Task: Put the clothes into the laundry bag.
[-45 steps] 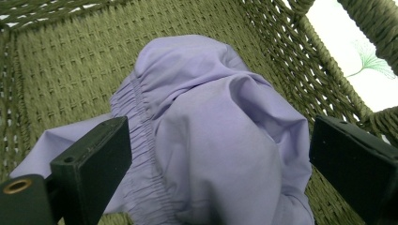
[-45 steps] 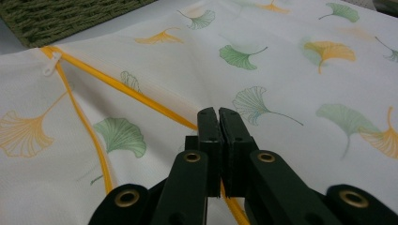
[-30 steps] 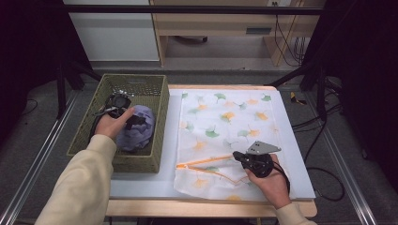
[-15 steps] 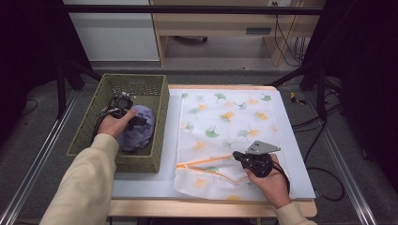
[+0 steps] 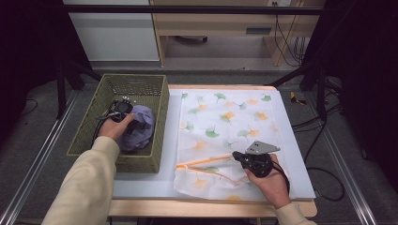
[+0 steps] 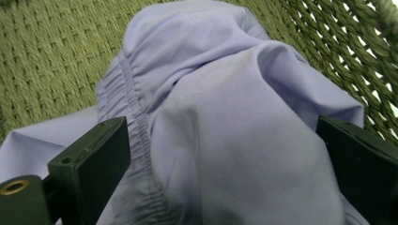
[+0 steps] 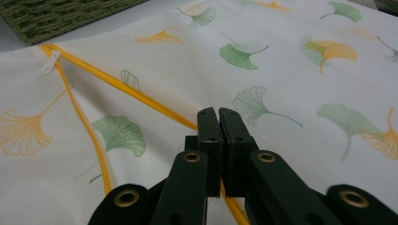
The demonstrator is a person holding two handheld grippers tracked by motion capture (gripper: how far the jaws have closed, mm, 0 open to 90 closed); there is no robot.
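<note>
A lilac garment (image 6: 225, 122) lies bunched in the green woven basket (image 5: 141, 84); soft, light, likely slippery, best pinched at a raised fold; the left hand-held gripper (image 5: 133, 123) straddles it, jaws apart; the right hand-held gripper (image 7: 218, 123) is clamped on the laundry bag's (image 5: 225, 117) orange zipper edge (image 7: 141, 97) on the table (image 5: 295, 140).

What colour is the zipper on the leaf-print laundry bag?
Orange, on the zipper of the laundry bag; clearest in the right gripper view.
</note>
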